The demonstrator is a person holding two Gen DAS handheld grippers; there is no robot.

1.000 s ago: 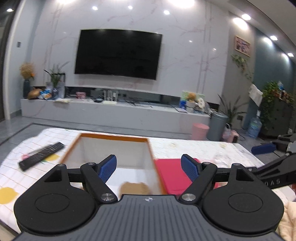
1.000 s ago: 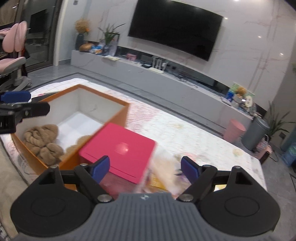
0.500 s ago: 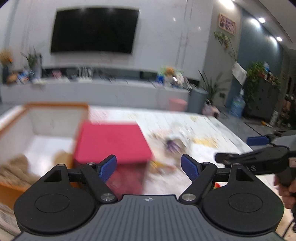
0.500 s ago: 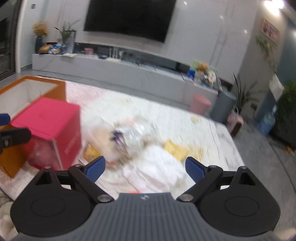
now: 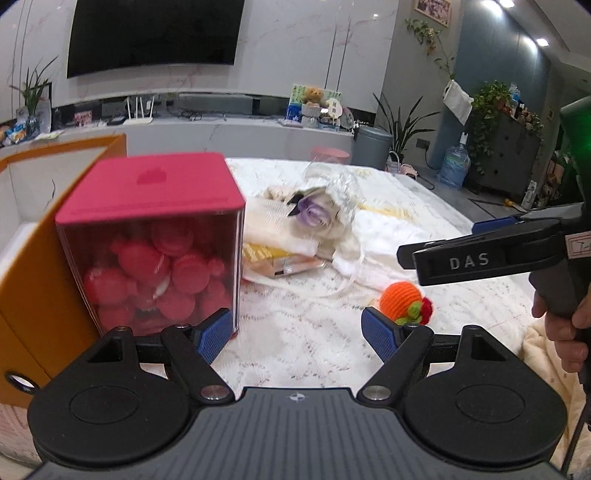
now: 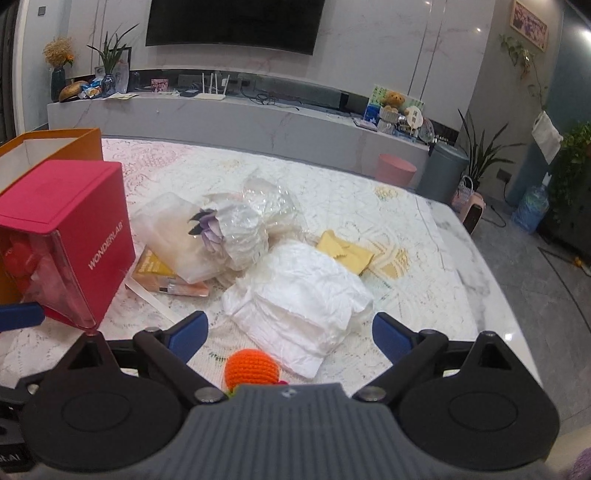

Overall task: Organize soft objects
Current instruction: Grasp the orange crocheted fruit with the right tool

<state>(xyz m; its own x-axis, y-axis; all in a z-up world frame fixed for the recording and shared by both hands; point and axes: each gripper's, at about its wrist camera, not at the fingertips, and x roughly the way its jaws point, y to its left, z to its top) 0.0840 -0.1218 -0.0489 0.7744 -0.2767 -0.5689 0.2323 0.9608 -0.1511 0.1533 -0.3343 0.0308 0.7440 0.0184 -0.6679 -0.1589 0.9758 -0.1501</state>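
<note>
Round orange knitted ball (image 6: 251,368) beside crumpled white cloth (image 6: 299,306) on lacy tablecloth (image 6: 343,184).

wall: television (image 6: 232,22); floor: pink bin (image 6: 395,174) beside grey bin (image 6: 443,171); right: water jug (image 5: 453,166)

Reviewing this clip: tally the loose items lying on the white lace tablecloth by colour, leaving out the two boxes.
Orange: 1, crochet ball
White: 1, folded cloth
Yellow: 2, flat cloth, flat packet
Clear with purple: 1, wrapped flower bundle
Total: 5
</note>
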